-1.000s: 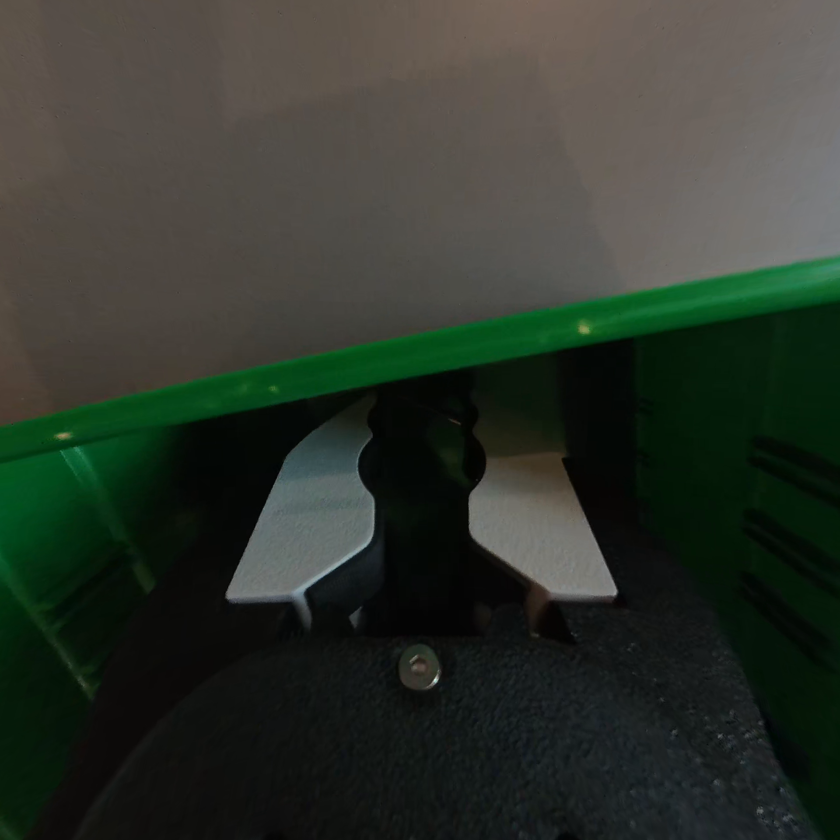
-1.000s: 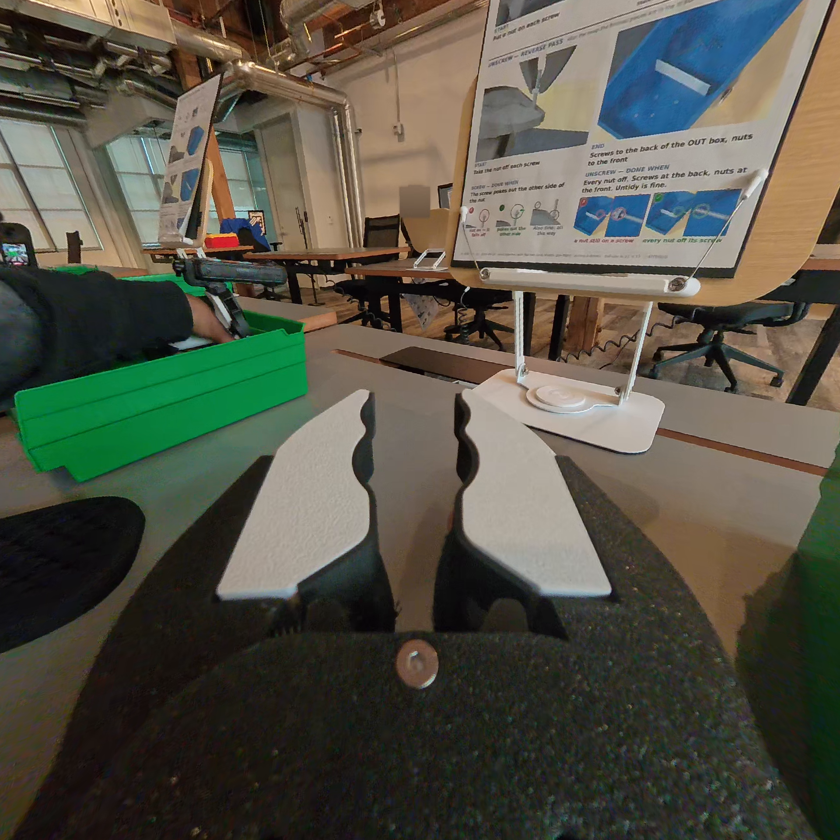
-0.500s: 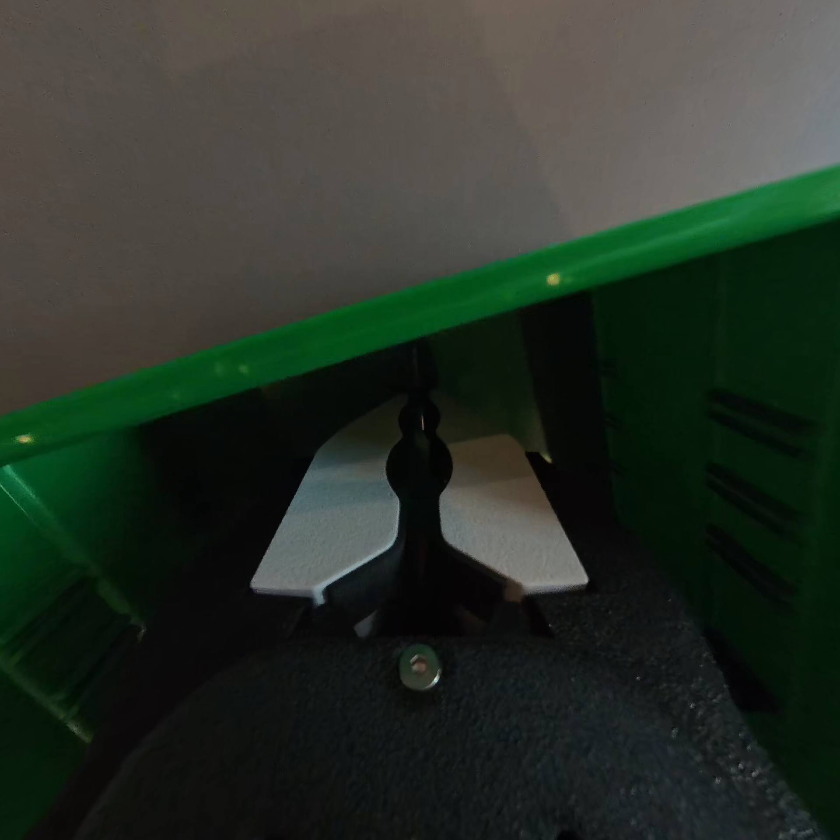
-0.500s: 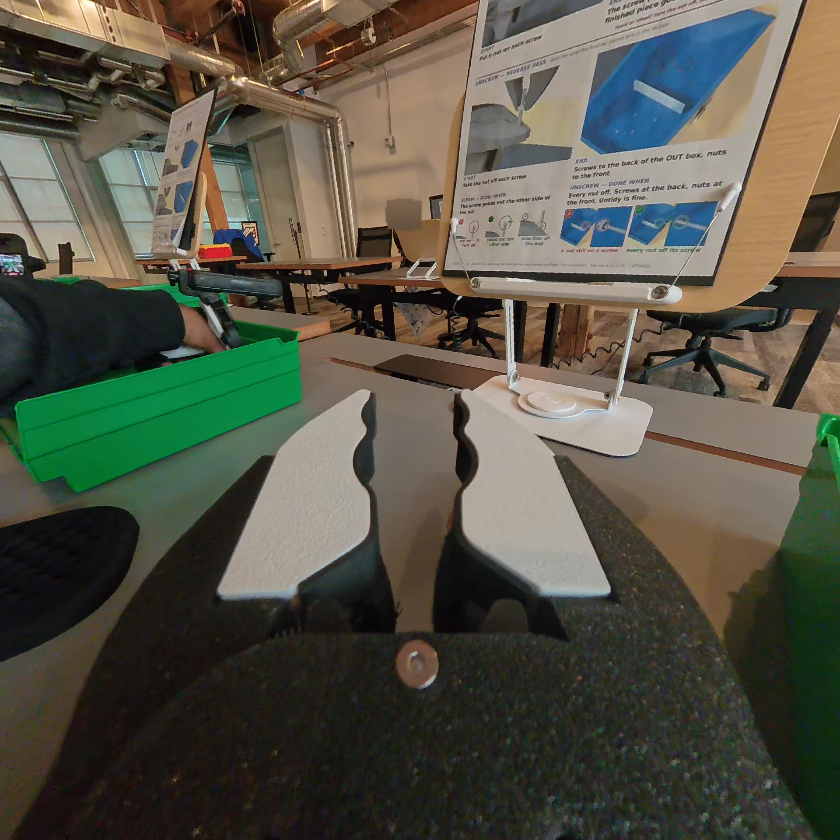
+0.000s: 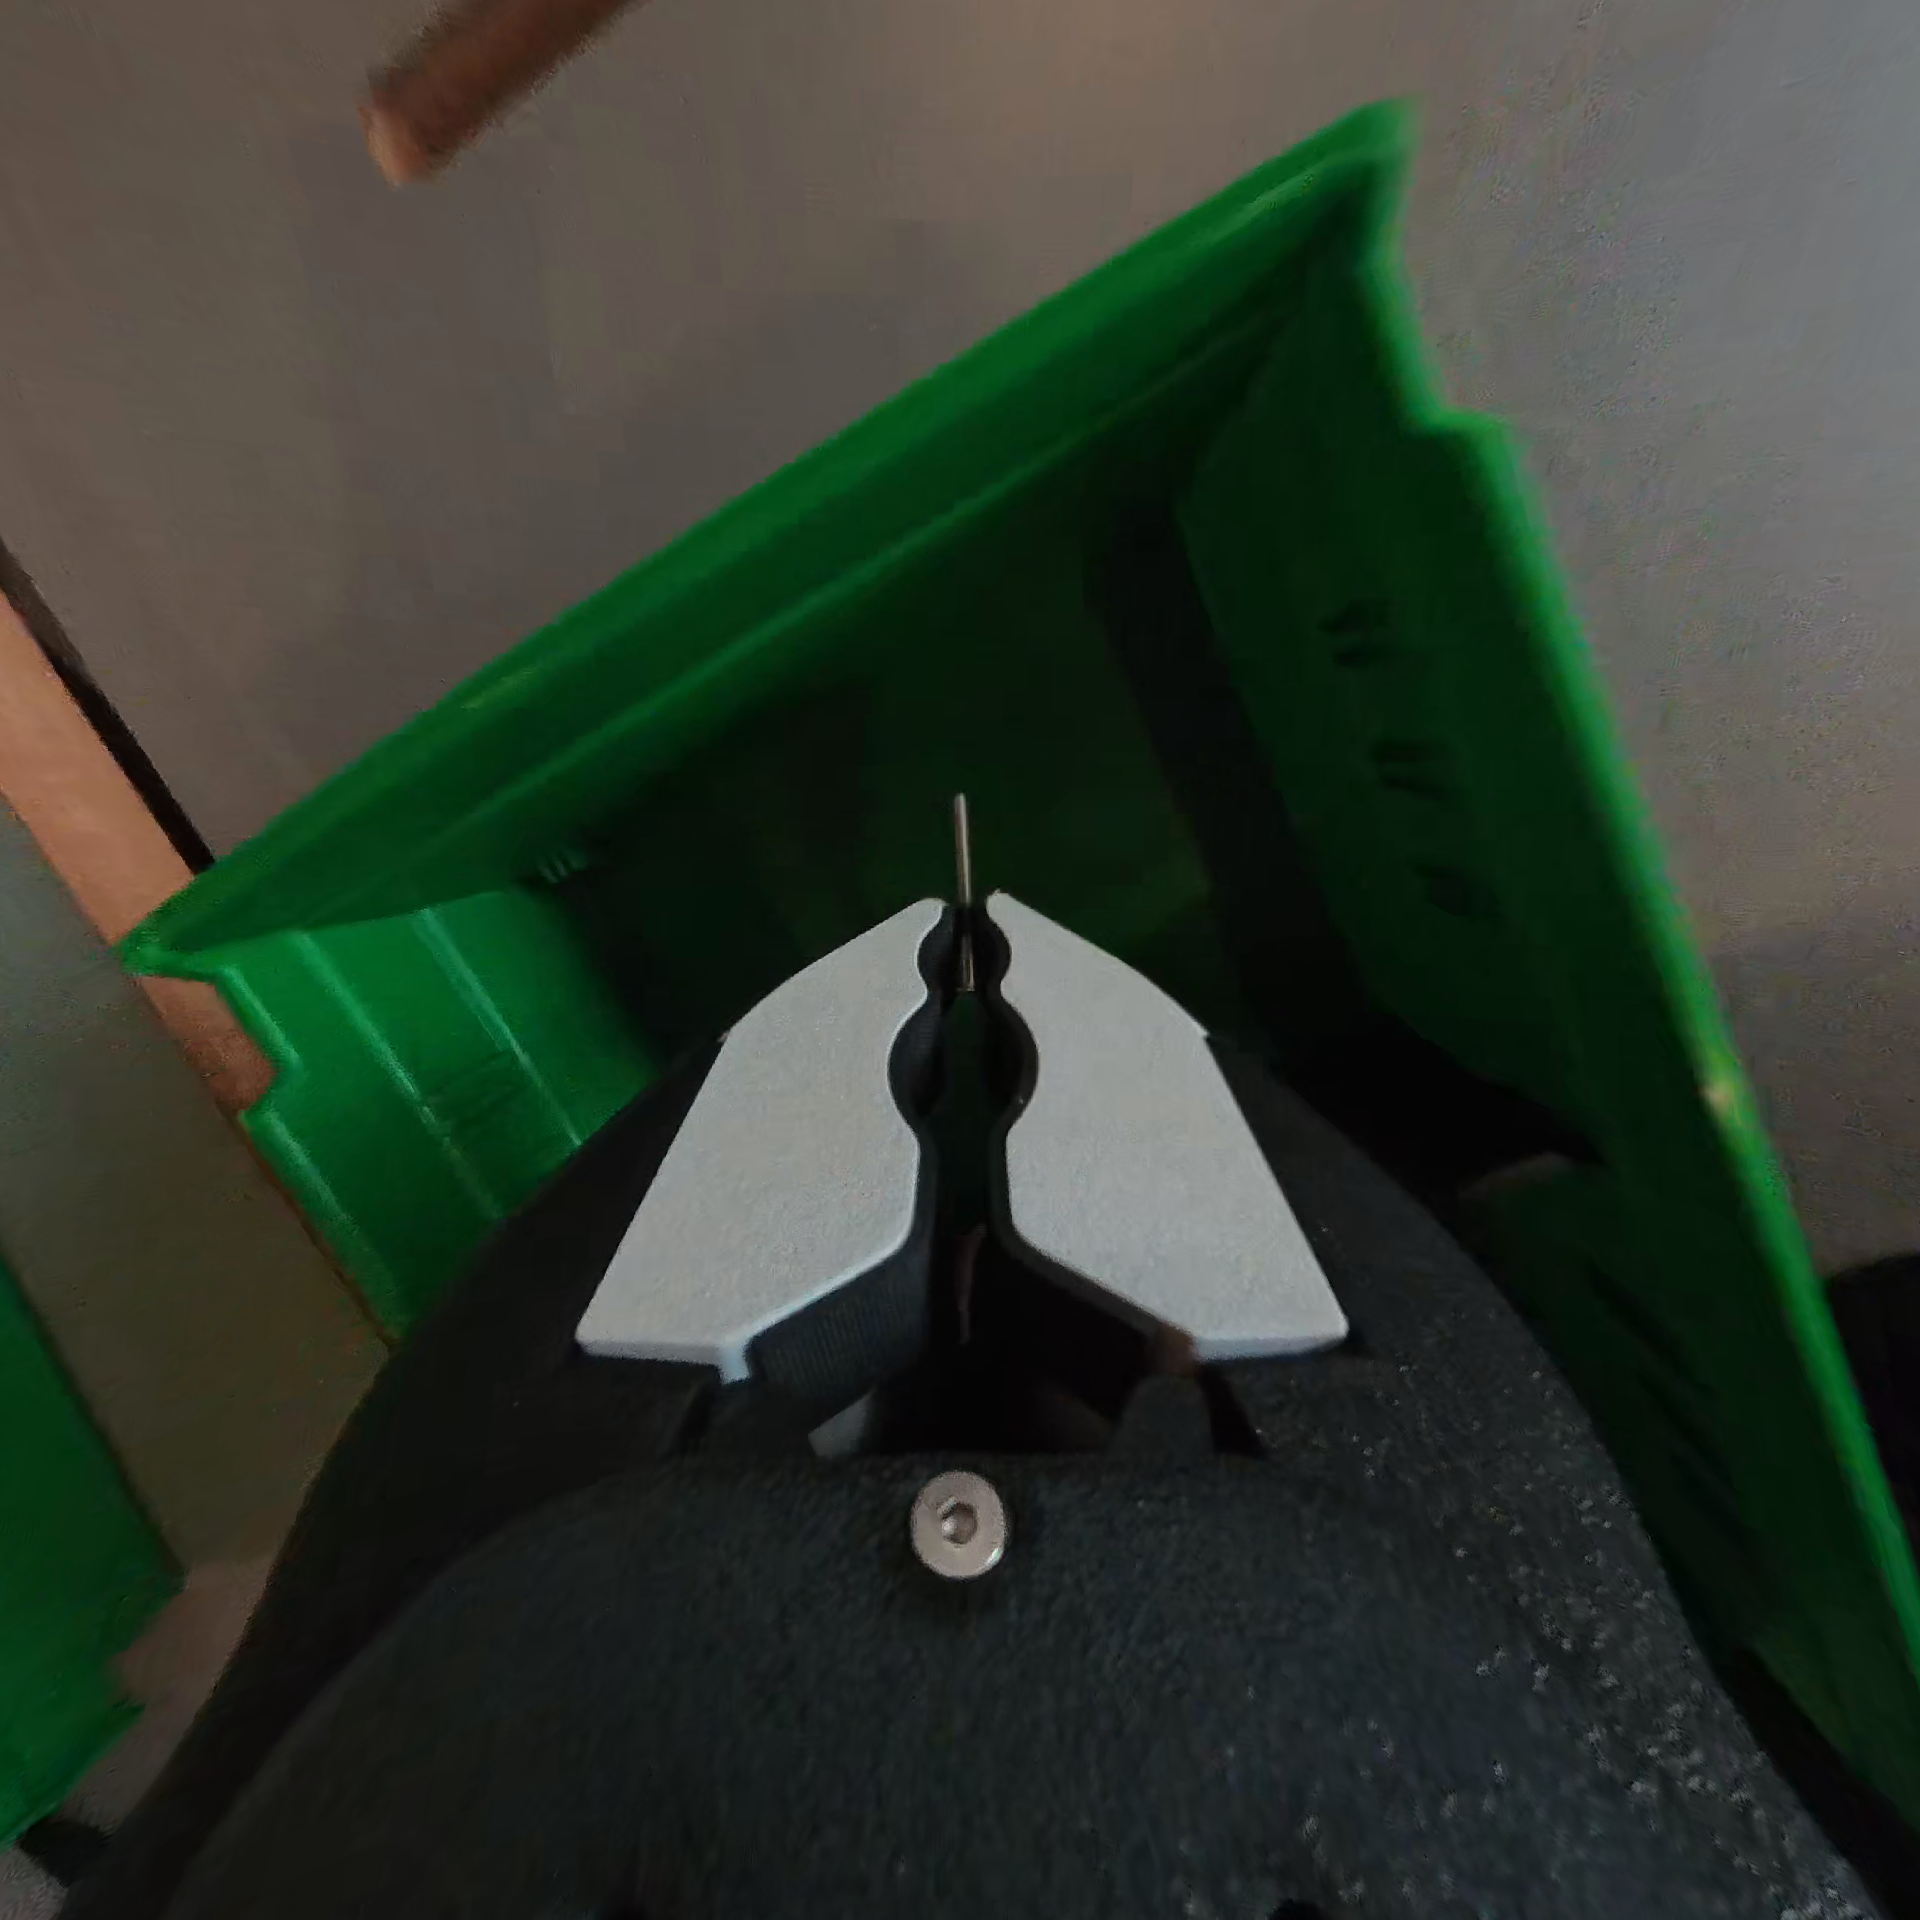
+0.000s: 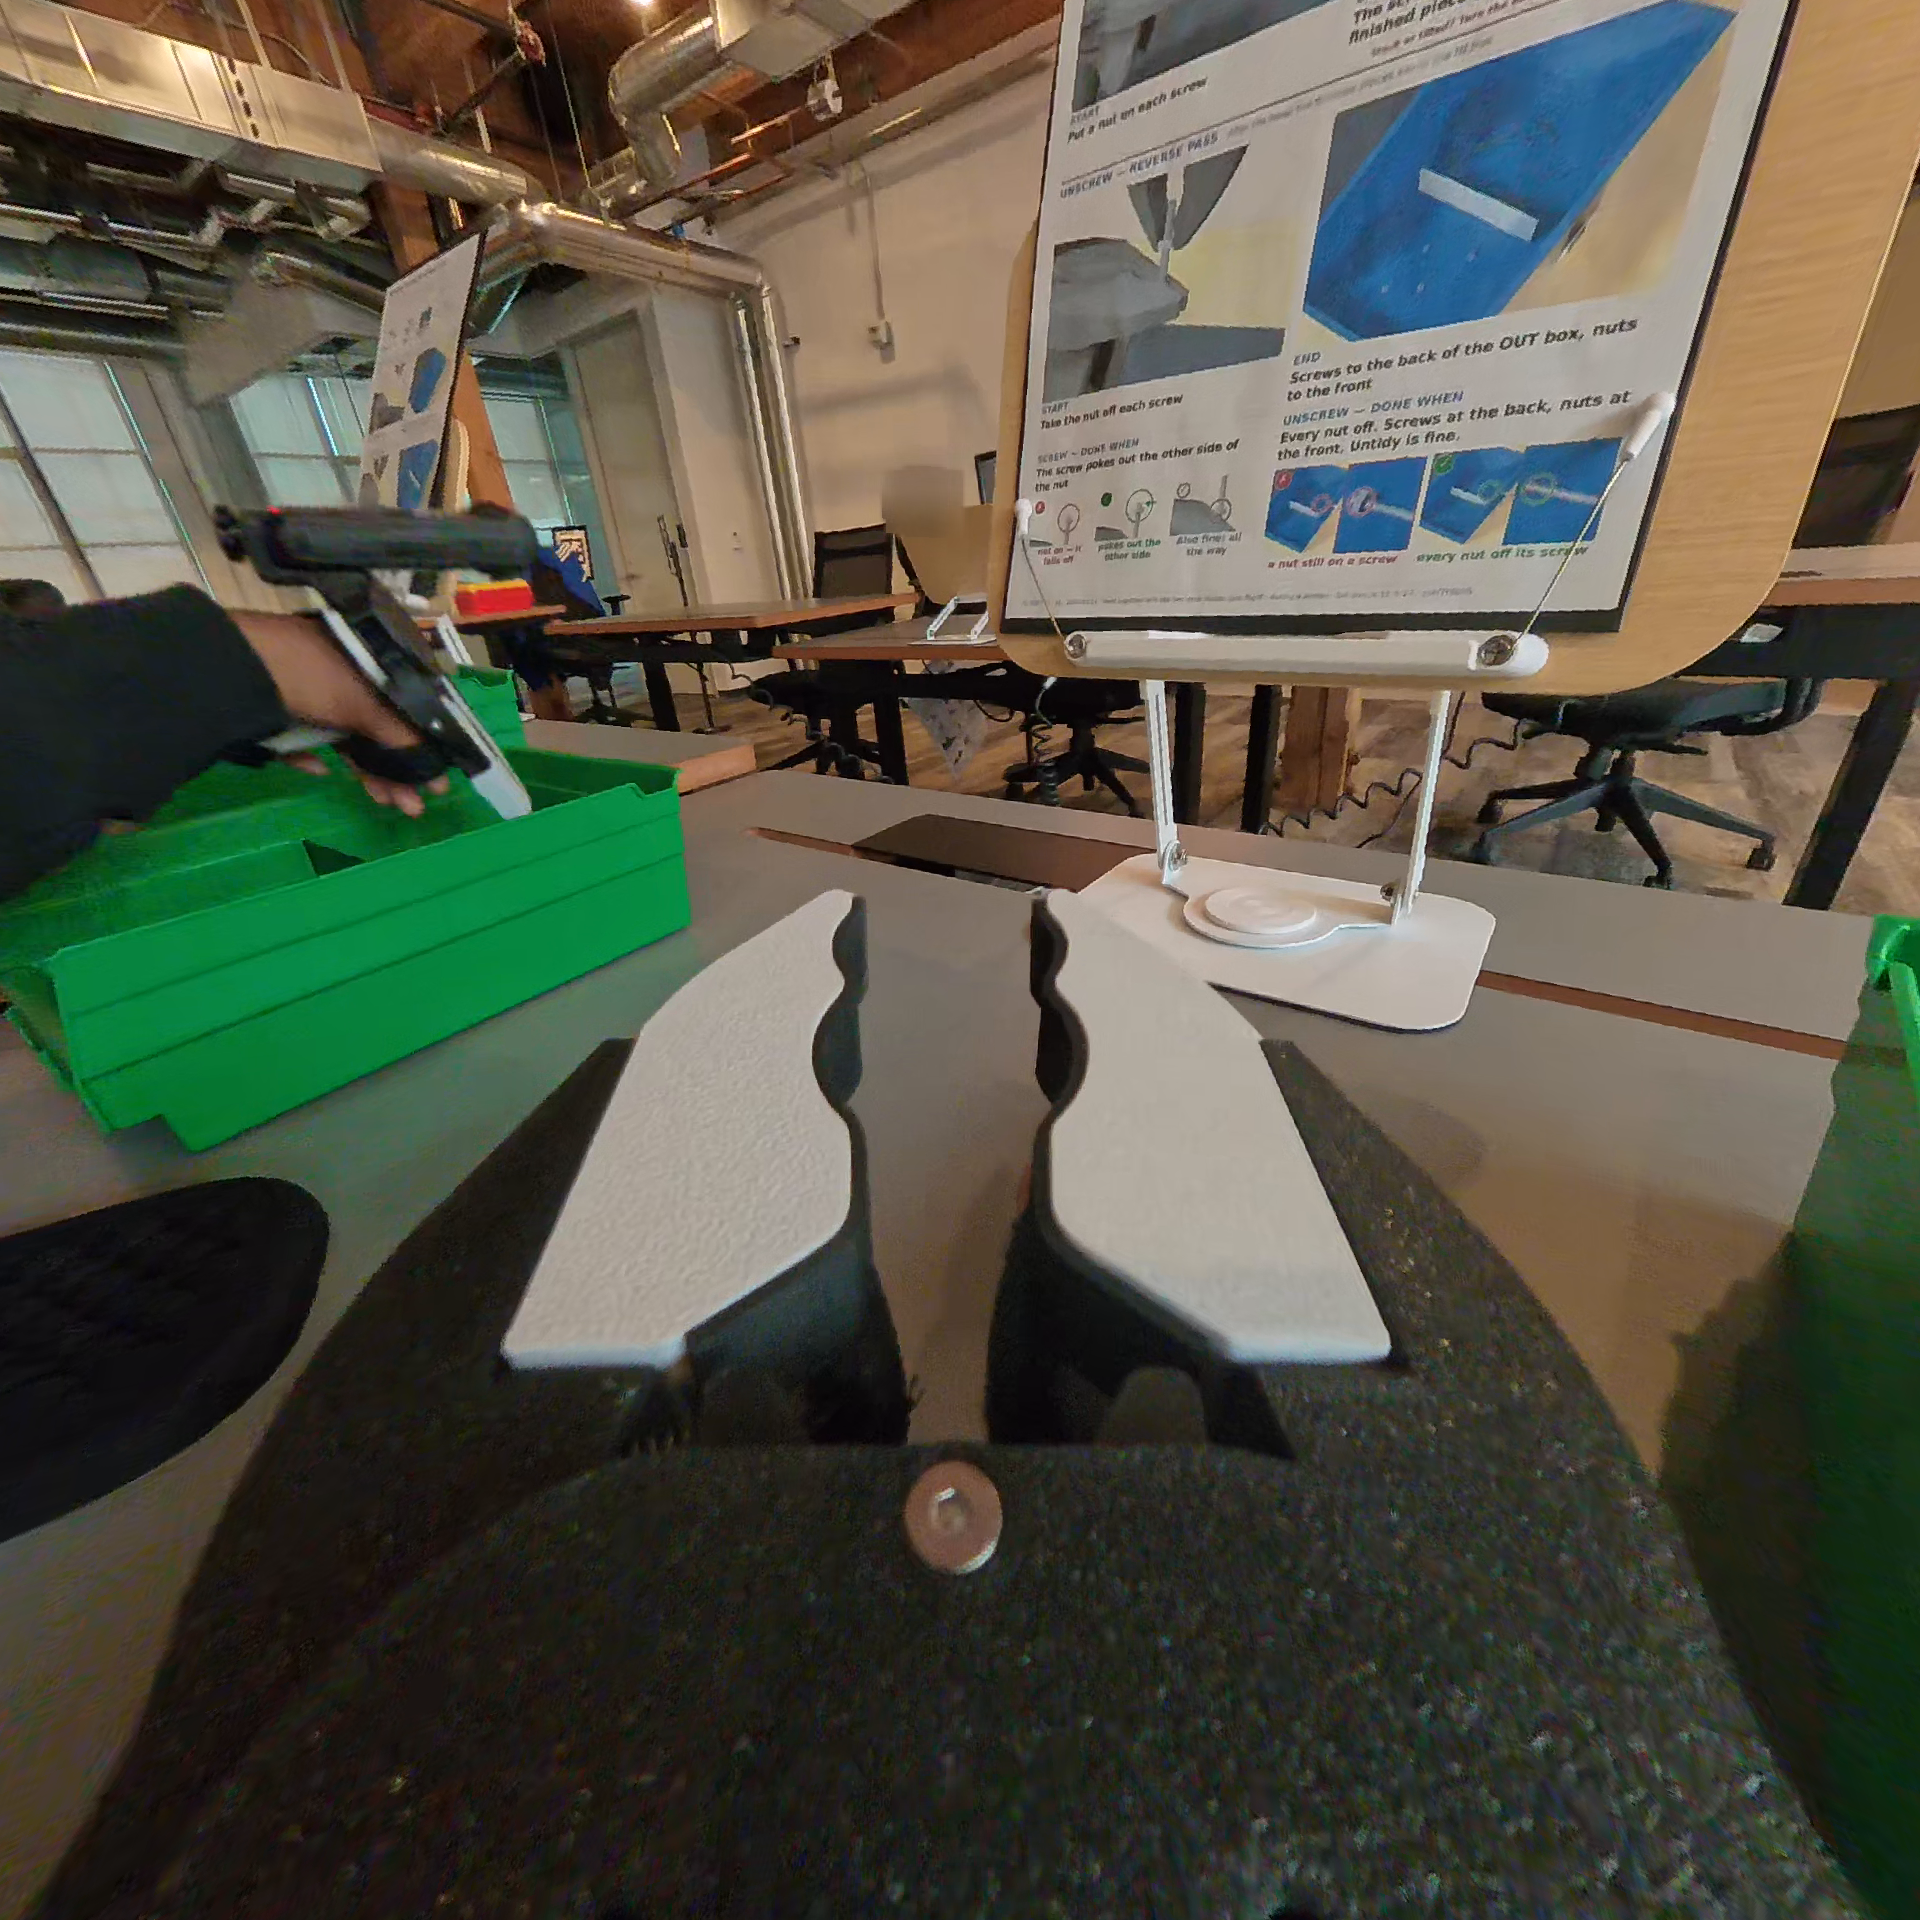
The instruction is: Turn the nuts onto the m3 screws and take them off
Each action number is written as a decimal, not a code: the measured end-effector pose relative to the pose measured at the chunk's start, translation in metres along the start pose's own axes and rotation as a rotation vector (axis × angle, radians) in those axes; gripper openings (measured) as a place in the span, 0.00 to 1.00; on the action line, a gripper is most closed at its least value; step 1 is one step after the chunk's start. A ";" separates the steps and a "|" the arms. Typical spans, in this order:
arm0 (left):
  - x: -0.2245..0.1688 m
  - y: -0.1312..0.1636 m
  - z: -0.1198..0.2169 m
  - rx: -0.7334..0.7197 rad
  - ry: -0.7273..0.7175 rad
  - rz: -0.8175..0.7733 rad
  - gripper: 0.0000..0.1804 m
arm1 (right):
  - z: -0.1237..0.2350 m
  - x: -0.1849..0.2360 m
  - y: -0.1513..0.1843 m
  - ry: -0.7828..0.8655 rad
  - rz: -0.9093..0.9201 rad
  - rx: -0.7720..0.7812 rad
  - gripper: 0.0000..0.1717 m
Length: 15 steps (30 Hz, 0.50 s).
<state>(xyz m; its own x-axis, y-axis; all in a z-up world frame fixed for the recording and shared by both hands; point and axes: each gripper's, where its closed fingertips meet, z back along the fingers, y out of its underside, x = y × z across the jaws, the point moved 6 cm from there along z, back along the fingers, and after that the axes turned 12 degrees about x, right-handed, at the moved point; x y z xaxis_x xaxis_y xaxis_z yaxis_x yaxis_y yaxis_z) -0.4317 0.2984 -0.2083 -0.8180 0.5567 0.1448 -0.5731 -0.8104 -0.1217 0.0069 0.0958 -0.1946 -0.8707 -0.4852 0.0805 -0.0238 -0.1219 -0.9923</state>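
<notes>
In the left wrist view my left gripper (image 5: 966, 909) is shut on a thin silver screw (image 5: 964, 847) that sticks up past its fingertips, above the inside of a green bin (image 5: 1039, 582). In the right wrist view the left gripper (image 6: 504, 795) shows at the far left, held by a hand over the same green bin (image 6: 364, 935). My right gripper (image 6: 945, 914) is open and empty, hovering above the grey table (image 6: 1558, 1122). No nut is visible.
A white stand (image 6: 1299, 935) carries an instruction board (image 6: 1403, 312) behind my right gripper. Another green bin's edge (image 6: 1886, 987) is at the far right. A black mat (image 6: 125, 1320) lies at the left. A green edge (image 5: 52, 1558) shows in the left wrist view.
My left gripper closed on a screw down in the bin and lifted it out. My right gripper has barely moved and its jaws narrowed slightly.
</notes>
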 end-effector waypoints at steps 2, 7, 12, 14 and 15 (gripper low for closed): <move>-0.019 -0.001 0.022 -0.081 0.004 -0.059 0.01 | 0.000 0.000 0.000 -0.006 -0.005 -0.002 0.17; -0.094 0.000 0.058 -0.222 0.066 -0.264 0.01 | -0.001 0.002 0.000 -0.015 -0.001 0.002 0.17; -0.180 0.009 0.063 -0.281 0.137 -0.462 0.01 | -0.003 0.000 0.003 -0.023 -0.024 0.019 0.17; -0.207 0.014 0.055 -0.266 0.141 -0.527 0.01 | -0.003 0.000 0.004 -0.024 -0.028 0.019 0.16; -0.219 0.016 0.048 -0.251 0.140 -0.554 0.01 | -0.003 0.000 0.004 -0.023 -0.028 0.020 0.16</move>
<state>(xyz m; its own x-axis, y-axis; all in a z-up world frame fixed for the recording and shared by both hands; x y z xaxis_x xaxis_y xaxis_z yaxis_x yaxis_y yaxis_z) -0.2596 0.1545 -0.1946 -0.3851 0.9144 0.1249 -0.8943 -0.3364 -0.2952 0.0053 0.0979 -0.1988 -0.8584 -0.5008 0.1109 -0.0381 -0.1534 -0.9874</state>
